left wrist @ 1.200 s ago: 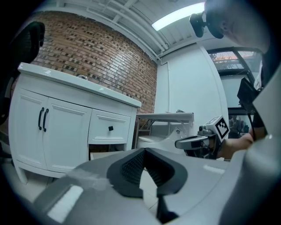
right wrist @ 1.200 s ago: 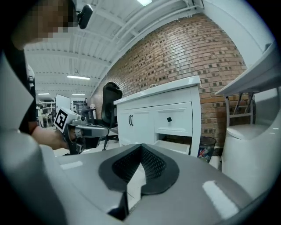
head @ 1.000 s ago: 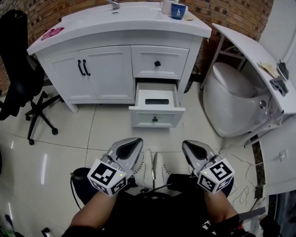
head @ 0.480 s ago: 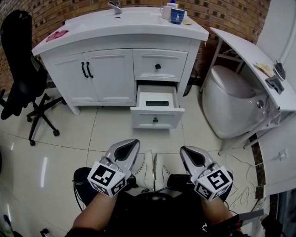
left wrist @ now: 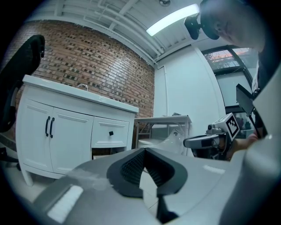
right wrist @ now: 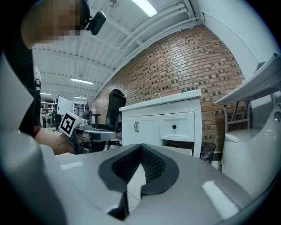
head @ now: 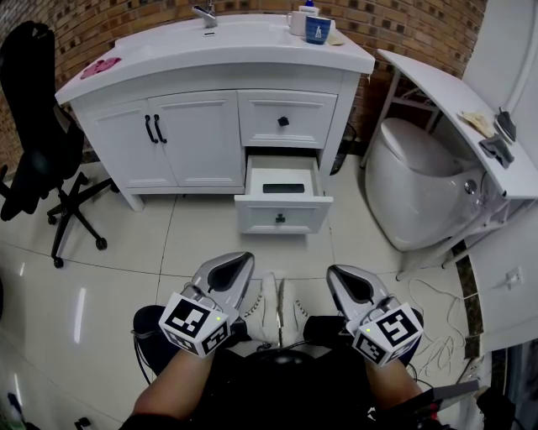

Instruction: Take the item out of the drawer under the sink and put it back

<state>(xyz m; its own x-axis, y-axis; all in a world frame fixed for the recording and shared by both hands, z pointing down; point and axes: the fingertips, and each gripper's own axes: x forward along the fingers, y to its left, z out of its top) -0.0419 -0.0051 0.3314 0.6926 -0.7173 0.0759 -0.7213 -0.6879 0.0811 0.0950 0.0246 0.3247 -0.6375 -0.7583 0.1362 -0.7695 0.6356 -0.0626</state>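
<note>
The lower drawer under the sink counter stands pulled open. A dark flat item, perhaps a small box, lies inside it. The left hand-held gripper and right hand-held gripper are both closed and empty, held low, well apart from the drawer.

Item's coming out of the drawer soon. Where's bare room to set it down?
The vanity top is bare between the pink cloth at its left end and the cups, which crowd its back right corner. The floor tiles just in front of the open drawer are bare too.
</note>
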